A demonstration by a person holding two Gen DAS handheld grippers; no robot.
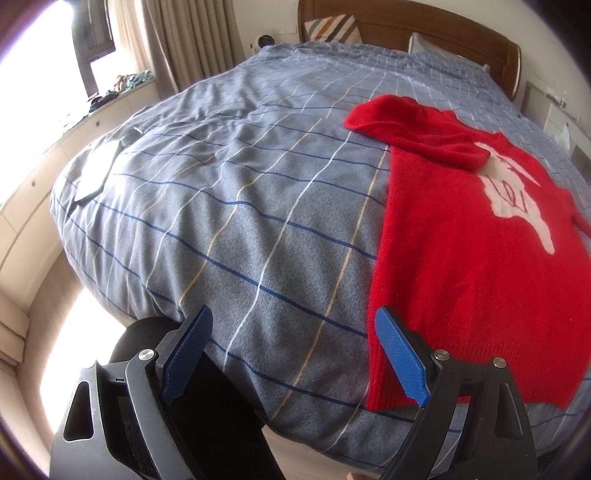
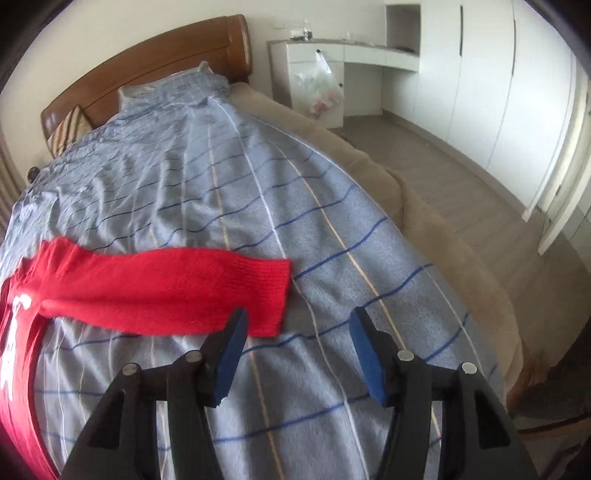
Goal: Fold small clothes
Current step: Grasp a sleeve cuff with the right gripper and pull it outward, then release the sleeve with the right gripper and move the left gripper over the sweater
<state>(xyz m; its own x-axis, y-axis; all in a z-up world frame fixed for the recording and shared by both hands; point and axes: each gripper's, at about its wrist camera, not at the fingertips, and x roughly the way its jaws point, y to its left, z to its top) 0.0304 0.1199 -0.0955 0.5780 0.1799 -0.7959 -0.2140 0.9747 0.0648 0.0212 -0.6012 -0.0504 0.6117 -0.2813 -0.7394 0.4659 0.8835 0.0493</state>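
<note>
Filling most of both views is a wide bed [image 1: 258, 221], covered by a grey-blue quilt crossed with dark blue, white and tan lines; the cloth is creased toward the far end and smoother near the foot. A brown wooden headboard [image 1: 424, 33] stands against a pale wall, with a striped cushion [image 1: 332, 29] leaning on it and a pillow in the same check cloth beside that. In the right wrist view a tan mattress edge [image 2: 424, 206] shows past the quilt, then grey floor, tall white cupboard doors [image 2: 480, 92] and a white built-in counter [image 2: 369, 55] with a clear plastic bag [image 2: 321, 88] hanging from it. In the left wrist view beige curtains [image 1: 177, 40] hang by a bright window, and a low ledge under it carries a heap of coloured things too small to make out.

A red sweater [image 1: 461, 258] with a white figure on its front lies flat on the quilt near the foot of the bed. One sleeve is folded across the chest; the other sleeve [image 2: 166, 291] stretches straight out over the quilt.

The left hand-held gripper [image 1: 293, 345] hovers with its blue pads wide apart and nothing between them, its right pad over the sweater's hem corner. The right hand-held gripper [image 2: 299, 347] has its jaws parted above the quilt, just beside the sleeve cuff, gripping nothing.
</note>
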